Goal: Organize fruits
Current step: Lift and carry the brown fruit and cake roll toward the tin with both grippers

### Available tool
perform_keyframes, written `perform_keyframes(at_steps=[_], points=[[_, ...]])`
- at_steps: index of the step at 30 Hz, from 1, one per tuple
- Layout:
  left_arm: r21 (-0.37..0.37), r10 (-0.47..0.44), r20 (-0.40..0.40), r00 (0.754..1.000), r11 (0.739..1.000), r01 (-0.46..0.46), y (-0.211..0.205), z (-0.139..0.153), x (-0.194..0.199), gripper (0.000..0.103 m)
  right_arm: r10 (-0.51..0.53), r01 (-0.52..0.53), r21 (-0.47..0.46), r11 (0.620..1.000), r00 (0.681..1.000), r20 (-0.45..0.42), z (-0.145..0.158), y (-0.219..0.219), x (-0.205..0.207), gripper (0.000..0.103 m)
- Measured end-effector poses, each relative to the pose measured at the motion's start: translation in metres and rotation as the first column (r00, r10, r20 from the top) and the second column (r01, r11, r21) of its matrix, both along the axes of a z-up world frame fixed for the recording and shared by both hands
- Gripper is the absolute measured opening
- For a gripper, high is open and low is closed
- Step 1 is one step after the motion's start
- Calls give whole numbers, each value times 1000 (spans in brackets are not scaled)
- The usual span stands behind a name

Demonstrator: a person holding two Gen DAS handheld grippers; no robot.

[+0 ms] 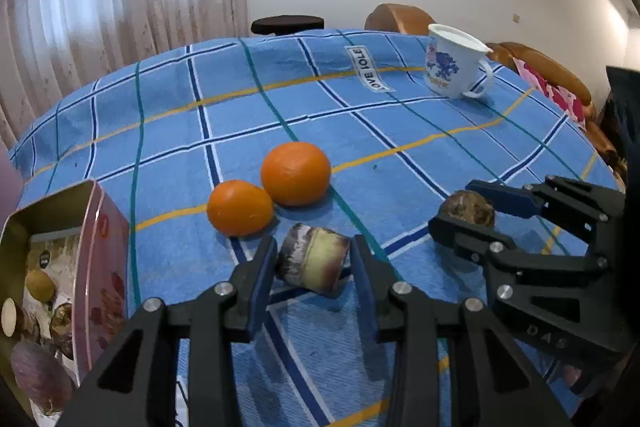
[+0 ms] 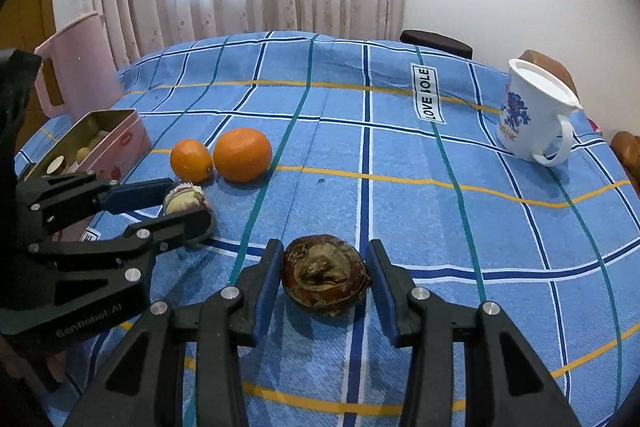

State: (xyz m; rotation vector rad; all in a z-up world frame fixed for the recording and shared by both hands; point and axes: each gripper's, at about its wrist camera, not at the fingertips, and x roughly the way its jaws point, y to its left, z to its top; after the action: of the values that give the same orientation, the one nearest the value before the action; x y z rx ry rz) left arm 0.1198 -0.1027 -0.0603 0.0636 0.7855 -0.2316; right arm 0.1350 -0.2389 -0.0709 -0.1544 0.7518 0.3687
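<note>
Two oranges (image 1: 296,173) (image 1: 240,207) lie side by side on the blue checked tablecloth (image 1: 168,131). Just in front of them lies a short cut chunk (image 1: 314,259) with purple-white skin and a yellowish face. My left gripper (image 1: 314,247) is shut on it, a pad on each side; the right wrist view shows the same grip (image 2: 190,201). To the right sits a brown round fruit (image 2: 325,275), resting on the cloth. My right gripper (image 2: 324,247) is shut on it, also seen in the left wrist view (image 1: 454,205).
An open pink tin box (image 1: 104,267) at the left holds several fruits. A pink pitcher (image 2: 76,67) stands behind it. A white printed mug (image 2: 528,115) stands at the far right. Chairs (image 1: 400,17) line the table's far edge.
</note>
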Motion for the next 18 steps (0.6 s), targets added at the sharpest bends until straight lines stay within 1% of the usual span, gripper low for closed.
perform_keyframes(at_steps=[7, 10, 18], points=[[37, 7, 68, 998, 999, -10, -4, 7, -10, 39, 3, -3, 15, 1000, 1000, 29, 4, -1, -4, 44], [29, 21, 95, 995, 999, -24, -1, 11, -13, 39, 9, -10, 27, 1000, 999, 49, 7, -3, -7, 44], [2, 53, 125, 991, 999, -54, 7, 15, -16, 39, 31, -36, 56, 998, 995, 92, 12, -5, -14, 44]])
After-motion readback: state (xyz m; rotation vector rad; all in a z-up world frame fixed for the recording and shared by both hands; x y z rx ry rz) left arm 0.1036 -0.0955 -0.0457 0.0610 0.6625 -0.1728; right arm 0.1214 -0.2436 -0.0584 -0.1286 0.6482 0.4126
